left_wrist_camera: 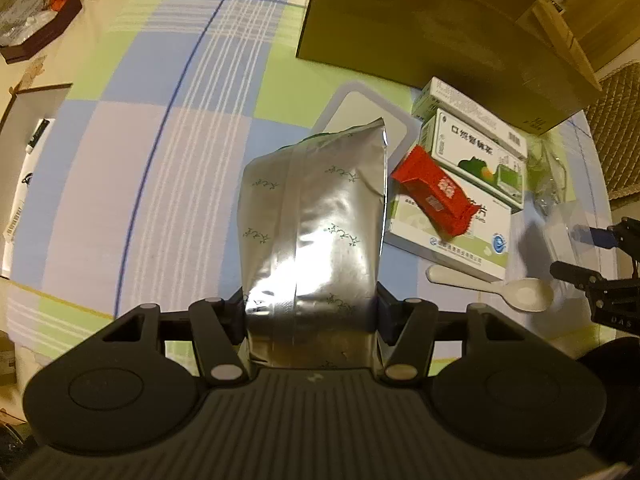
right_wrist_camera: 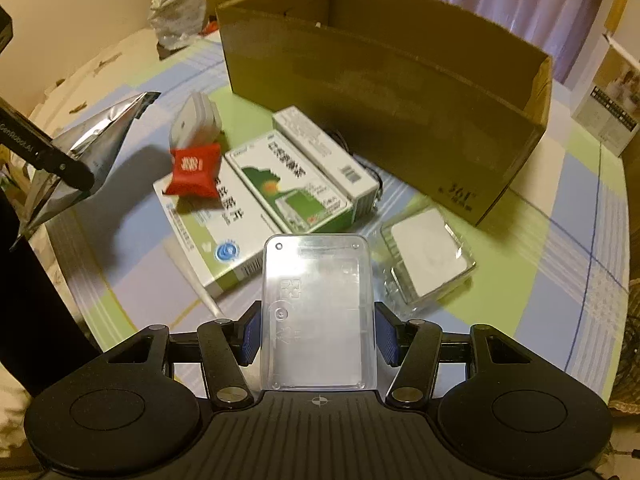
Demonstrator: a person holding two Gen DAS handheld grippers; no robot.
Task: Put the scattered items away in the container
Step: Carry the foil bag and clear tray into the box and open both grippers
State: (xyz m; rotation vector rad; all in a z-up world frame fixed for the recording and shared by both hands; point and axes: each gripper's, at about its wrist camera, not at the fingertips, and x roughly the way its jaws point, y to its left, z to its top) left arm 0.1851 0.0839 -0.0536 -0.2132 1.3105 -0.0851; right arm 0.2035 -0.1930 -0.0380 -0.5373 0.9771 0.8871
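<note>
My left gripper [left_wrist_camera: 312,312] is shut on a silver foil pouch [left_wrist_camera: 316,216], held above the checked tablecloth; the pouch also shows in the right wrist view [right_wrist_camera: 80,160]. My right gripper [right_wrist_camera: 318,336] is shut on a clear plastic case [right_wrist_camera: 318,312]. The open cardboard box [right_wrist_camera: 384,92] stands behind the items; it also shows in the left wrist view [left_wrist_camera: 420,28]. On the cloth lie a red packet [right_wrist_camera: 194,170], three green-and-white medicine boxes [right_wrist_camera: 292,184], a white flat device [right_wrist_camera: 196,120], a clear-wrapped white pad [right_wrist_camera: 428,256] and a white spoon [left_wrist_camera: 500,288].
A dark tray with a foil bag [left_wrist_camera: 36,20] sits at the far left of the table. An open box with papers [left_wrist_camera: 24,160] is at the left edge. A white printed carton [right_wrist_camera: 608,108] stands at the right. A woven chair [left_wrist_camera: 616,128] is beyond the table.
</note>
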